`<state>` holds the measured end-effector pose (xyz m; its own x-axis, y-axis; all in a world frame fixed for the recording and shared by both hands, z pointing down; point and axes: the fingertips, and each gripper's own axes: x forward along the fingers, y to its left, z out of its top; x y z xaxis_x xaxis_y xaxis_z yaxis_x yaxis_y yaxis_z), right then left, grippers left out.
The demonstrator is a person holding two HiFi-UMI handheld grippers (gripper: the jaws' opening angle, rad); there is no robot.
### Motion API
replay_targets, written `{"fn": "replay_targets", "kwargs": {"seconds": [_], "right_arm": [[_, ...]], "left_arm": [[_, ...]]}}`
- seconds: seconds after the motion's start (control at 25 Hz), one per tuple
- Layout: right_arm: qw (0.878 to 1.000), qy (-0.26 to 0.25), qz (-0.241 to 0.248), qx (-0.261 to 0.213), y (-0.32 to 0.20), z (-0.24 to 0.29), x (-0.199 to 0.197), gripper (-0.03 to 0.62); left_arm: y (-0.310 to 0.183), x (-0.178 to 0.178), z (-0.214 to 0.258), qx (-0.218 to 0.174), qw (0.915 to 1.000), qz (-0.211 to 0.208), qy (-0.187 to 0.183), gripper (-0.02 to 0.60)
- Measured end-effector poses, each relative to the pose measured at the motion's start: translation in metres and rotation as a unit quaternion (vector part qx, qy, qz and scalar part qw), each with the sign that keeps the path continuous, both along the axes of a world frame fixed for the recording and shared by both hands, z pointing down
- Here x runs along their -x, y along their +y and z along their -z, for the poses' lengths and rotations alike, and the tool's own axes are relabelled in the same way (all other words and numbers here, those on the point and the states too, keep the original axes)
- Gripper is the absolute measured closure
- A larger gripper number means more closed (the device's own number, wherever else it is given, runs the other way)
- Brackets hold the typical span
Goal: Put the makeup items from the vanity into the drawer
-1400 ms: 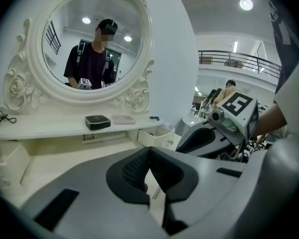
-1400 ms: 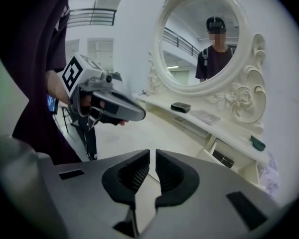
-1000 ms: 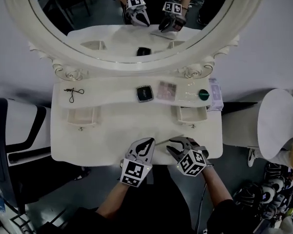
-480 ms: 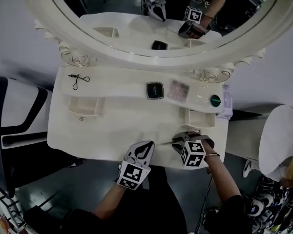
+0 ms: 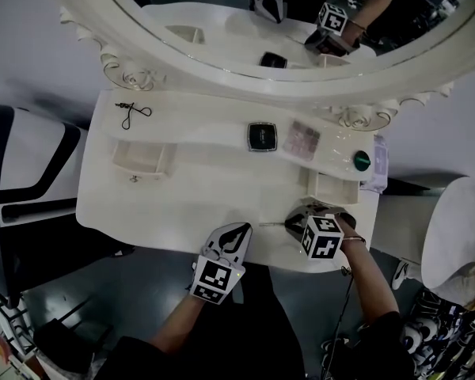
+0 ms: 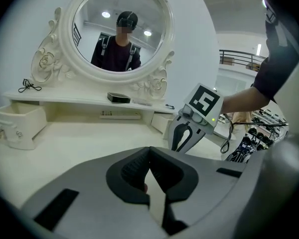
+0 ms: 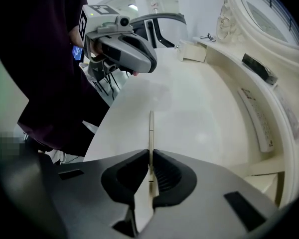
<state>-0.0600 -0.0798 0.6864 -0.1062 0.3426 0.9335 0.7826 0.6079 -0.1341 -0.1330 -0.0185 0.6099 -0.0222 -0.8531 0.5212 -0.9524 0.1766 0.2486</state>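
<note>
Left drawer (image 5: 142, 158) and right drawer (image 5: 332, 187) stand open; right tool (image 5: 294, 222) clamps a thin, straight pale stick (image 5: 271, 224); left tool (image 5: 239, 232) clenched.

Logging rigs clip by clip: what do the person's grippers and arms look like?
The left gripper and right gripper are grey with black-lined jaws, each bearing a white cube of black square markers. A thin dark cable runs from the right wrist. The sleeves are dark.

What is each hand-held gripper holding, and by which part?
Right hand-held gripper: shut on a thin pale stick near one end, the rest sticking out ahead. Left hand-held gripper: shut, empty.
</note>
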Motion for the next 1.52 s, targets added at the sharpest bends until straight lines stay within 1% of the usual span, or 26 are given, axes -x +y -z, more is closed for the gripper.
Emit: {"fn": "replay_targets", "kwargs": {"seconds": [0.16, 0.32, 0.48, 0.72, 0.88, 0.96, 1.04, 1.12, 1.28, 1.4, 1.52], "right_arm": [[1.0, -0.007, -0.004, 0.0, 0.0, 0.001, 0.0, 0.549], [1.0, -0.014, -0.013, 0.005, 0.003, 0.006, -0.002, 0.549], [0.998, -0.04, -0.037, 0.012, 0.001, 0.027, 0.0, 0.549], [0.993, -0.084, -0.082, 0.019, -0.002, 0.064, -0.001, 0.549], [0.986, -0.113, -0.117, 0.034, -0.003, 0.083, 0.0, 0.549], [0.979, -0.133, -0.145, 0.047, -0.006, 0.094, 0.003, 0.549], [0.969, -0.155, -0.181, 0.062, -0.012, 0.107, 0.006, 0.549], [0.956, -0.18, -0.22, 0.074, -0.019, 0.121, 0.007, 0.549], [0.925, -0.233, -0.287, 0.092, -0.033, 0.15, 0.002, 0.549], [0.906, -0.261, -0.319, 0.096, -0.043, 0.165, -0.005, 0.549], [0.897, -0.276, -0.333, 0.095, -0.052, 0.175, -0.014, 0.549]], "left_arm": [[-0.002, -0.002, 0.001, -0.002, 1.0, 0.002, 0.005, 0.566], [-0.006, 0.0, 0.01, -0.011, 0.9999, 0.0, -0.002, 0.566], [-0.012, 0.002, 0.024, -0.021, 0.9997, -0.003, -0.012, 0.566], [-0.018, 0.002, 0.049, -0.037, 0.999, -0.004, -0.025, 0.566], [-0.022, 0.0, 0.062, -0.046, 0.9983, -0.008, -0.034, 0.566], [-0.026, 0.001, 0.069, -0.053, 0.9978, -0.009, -0.038, 0.566], [-0.03, 0.002, 0.079, -0.063, 0.9971, -0.009, -0.041, 0.566], [-0.035, 0.001, 0.089, -0.074, 0.9962, -0.01, -0.045, 0.566], [-0.047, -0.006, 0.102, -0.089, 0.9942, -0.023, -0.055, 0.566], [-0.061, -0.014, 0.115, -0.099, 0.9923, -0.042, -0.062, 0.566], [-0.073, -0.023, 0.121, -0.105, 0.9907, -0.056, -0.066, 0.566]]}}
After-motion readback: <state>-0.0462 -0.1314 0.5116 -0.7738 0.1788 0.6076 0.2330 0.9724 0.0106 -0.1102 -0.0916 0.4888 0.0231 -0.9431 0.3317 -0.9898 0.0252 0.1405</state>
